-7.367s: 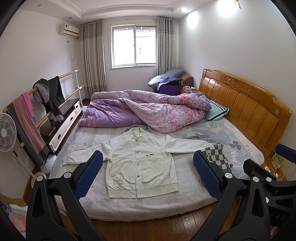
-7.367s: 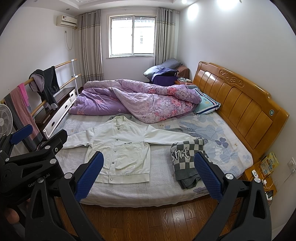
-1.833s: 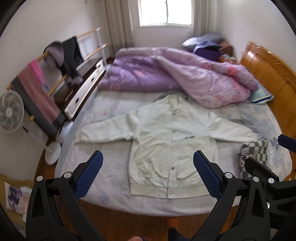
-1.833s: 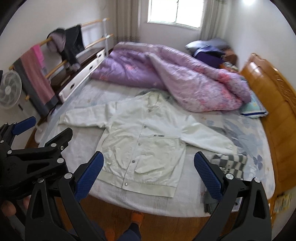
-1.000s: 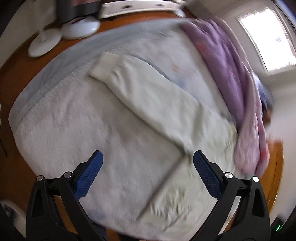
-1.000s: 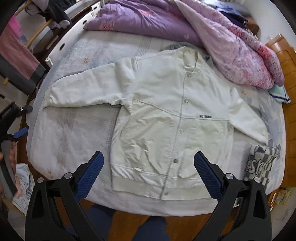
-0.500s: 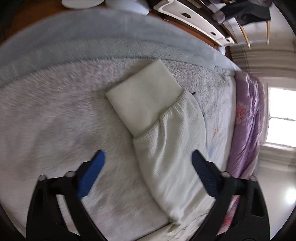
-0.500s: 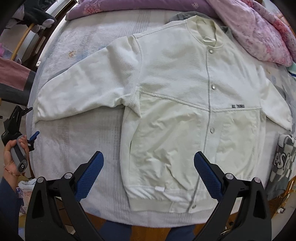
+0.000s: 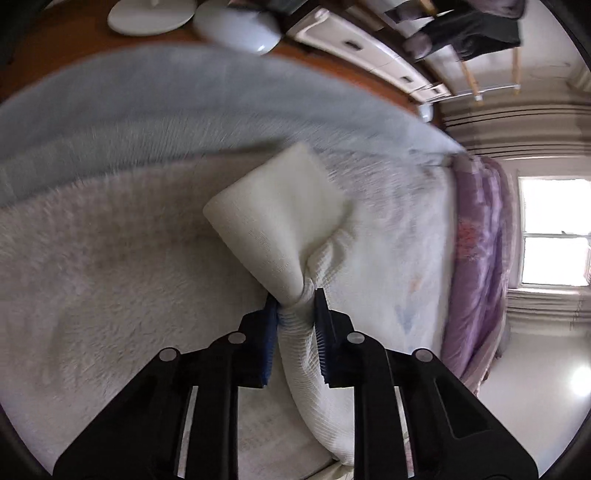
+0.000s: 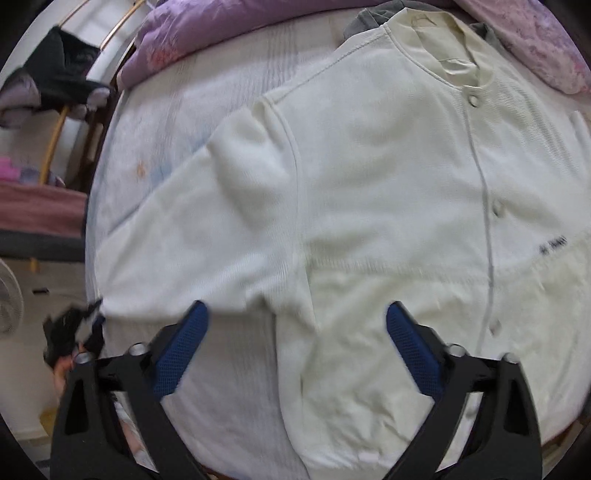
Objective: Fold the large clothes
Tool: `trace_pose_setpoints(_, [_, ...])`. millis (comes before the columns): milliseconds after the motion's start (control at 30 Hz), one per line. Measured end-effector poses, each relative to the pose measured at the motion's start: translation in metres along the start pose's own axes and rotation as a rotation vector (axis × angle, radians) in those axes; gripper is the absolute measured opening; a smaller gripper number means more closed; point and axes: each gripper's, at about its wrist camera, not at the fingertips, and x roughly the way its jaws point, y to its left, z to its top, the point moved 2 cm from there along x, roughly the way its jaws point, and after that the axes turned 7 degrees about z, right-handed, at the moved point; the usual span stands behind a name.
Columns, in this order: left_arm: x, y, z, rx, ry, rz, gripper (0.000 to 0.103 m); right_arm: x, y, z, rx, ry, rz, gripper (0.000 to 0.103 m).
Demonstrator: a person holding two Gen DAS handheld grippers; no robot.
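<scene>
- Left gripper (image 9: 295,295) at lower centre of the left wrist view, jaws pinching the sleeve (image 9: 299,354) just behind the cuff (image 9: 277,210), cloth bunched between the blue pads (image 9: 320,325).
- Cuff fanned out flat above the pinch, at centre frame, over the fuzzy pale blanket (image 9: 110,277).
- Rest of the sleeve trailing down between the gripper's arms to the bottom edge.
- Grey-blue bed edge (image 9: 166,110) arcing across the upper left; wooden floor and two white round bases (image 9: 236,26) above it.
- Purple quilt (image 9: 476,266) and bright window (image 9: 554,236) at right.
- Right gripper (image 10: 295,332) low in the right wrist view, jaws spread wide, nothing between them, over the jacket (image 10: 388,184).
- Jacket lying face up, buttoned, filling the centre and right; collar at top, hem toward the bottom.
- Its sleeve running from the shoulder at centre down to the lower left, where the dark, blurred left gripper meets it.
- Armpit seam and side of the jacket between the right gripper's blue pads (image 10: 181,350); touching or not, cannot tell.
- Quilt along the top; rack with dark clothes (image 10: 59,85) at upper left.
</scene>
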Motion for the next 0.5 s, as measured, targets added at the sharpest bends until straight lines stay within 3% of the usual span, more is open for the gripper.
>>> trace_pose_setpoints(33, [-0.012,-0.005,-0.001,0.011,-0.022,-0.016,0.018,0.010,-0.005,0.012,0.007,0.003,0.001,0.045])
trace_pose_setpoints(67, [-0.024,-0.009,-0.003,0.025,-0.041,-0.038,0.018,0.015,-0.007,0.018,0.015,0.003,0.014,0.026])
trace_pose_setpoints(100, [-0.032,-0.013,-0.005,0.040,-0.057,-0.054,0.018,0.023,-0.011,0.028,0.027,0.002,0.032,0.016])
trace_pose_setpoints(200, [-0.062,-0.035,-0.017,0.136,-0.117,-0.068,0.018,0.046,-0.020,0.054,0.041,0.005,0.059,0.004])
trace_pose_setpoints(333, [-0.094,-0.072,-0.038,0.261,-0.187,-0.096,0.018,0.080,-0.018,0.072,0.022,0.071,0.137,0.003])
trace_pose_setpoints(433, [-0.107,-0.112,-0.056,0.324,-0.220,-0.142,0.018,0.114,-0.026,0.073,0.034,0.156,0.096,0.000])
trace_pose_setpoints(500, [-0.116,-0.147,-0.076,0.402,-0.240,-0.172,0.018,0.122,-0.033,0.077,0.063,0.161,0.119,0.000])
